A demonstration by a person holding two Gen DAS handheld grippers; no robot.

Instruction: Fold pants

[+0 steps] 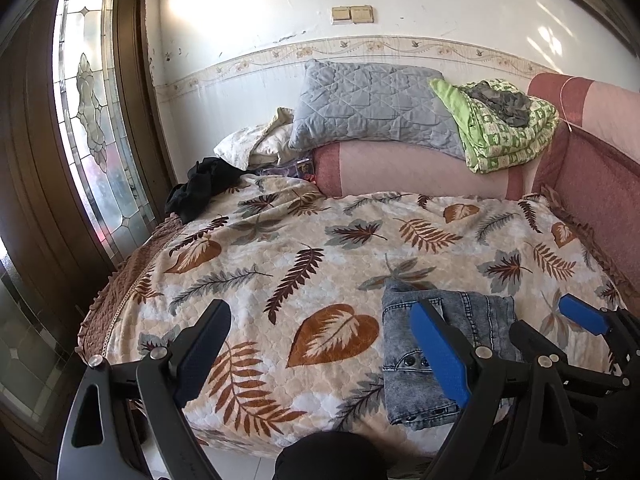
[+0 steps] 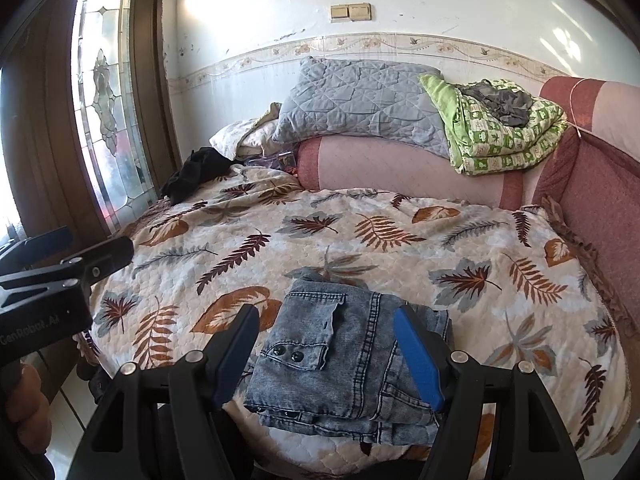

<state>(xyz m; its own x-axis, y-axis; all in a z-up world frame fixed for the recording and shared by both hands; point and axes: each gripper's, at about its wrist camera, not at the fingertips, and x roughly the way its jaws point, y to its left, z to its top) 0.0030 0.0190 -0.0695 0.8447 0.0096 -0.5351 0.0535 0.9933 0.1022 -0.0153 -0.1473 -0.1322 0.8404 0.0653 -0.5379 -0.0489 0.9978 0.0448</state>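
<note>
fingers (image 2: 418, 360) wide apart, empty

This is a bedroom in a home. A bed (image 2: 400, 248) fills most of the view, spread with a quilted cover printed with brown and grey leaves. At the far end of the bed a grey quilted pillow (image 2: 360, 100) and a folded green patterned blanket (image 2: 504, 136) lie on a pink bolster (image 2: 400, 172). Behind the bed stands a white wall with a flowered border strip (image 2: 360, 46) and a pair of light switches (image 2: 351, 12). To the left of the bed is a wooden door with a leaded glass pane (image 2: 104, 100).
</note>
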